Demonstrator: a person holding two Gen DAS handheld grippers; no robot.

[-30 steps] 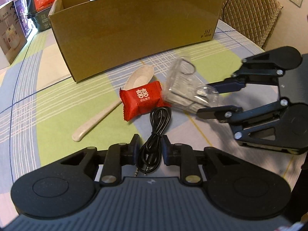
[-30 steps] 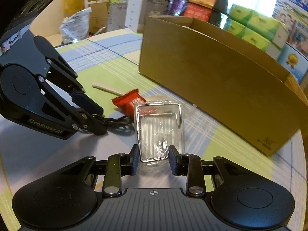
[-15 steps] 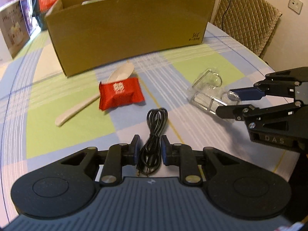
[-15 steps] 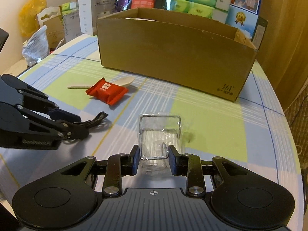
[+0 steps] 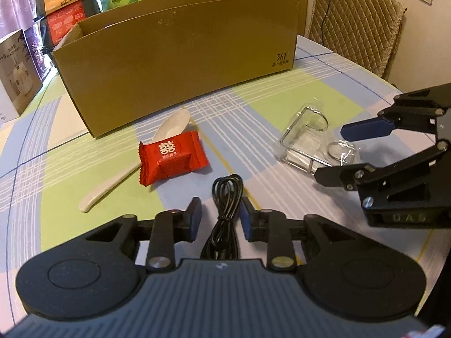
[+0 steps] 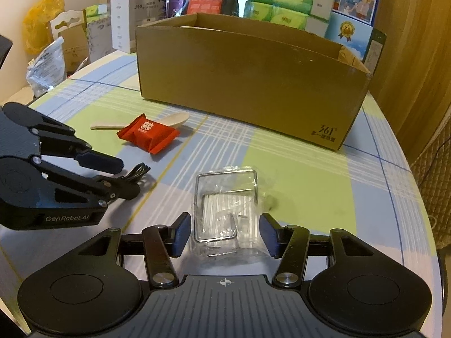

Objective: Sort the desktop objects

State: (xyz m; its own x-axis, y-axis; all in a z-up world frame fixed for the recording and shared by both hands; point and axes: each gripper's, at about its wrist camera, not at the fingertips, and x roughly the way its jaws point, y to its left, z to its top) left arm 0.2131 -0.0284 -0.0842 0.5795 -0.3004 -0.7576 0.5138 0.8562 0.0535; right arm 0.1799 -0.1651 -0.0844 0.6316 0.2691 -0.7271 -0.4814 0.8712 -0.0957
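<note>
Sorting is looking barely under way: four loose things are lying on the checked tablecloth and none of them is showing in the cardboard box, whose inside is hidden behind its near wall in both views. Going left to right in the left wrist view, a pale spoon is lying at an angle, bowl toward the box, with a red candy packet resting over its middle. Next, a coiled black cable is sitting between the fingers of the left gripper; the jaws are standing spread on either side of the coil, not pinching it, and the cable is resting on the cloth. Further right, a clear plastic packet holding a wire frame is lying flat near the table's right edge, and the right gripper is straddling its near end with jaws wide apart, clear of the plastic on both sides. The box is standing at the far side, well apart from both grippers. Judging from this, all four things are waiting to be moved, with cable and packet lined up for the next grasps.
</note>
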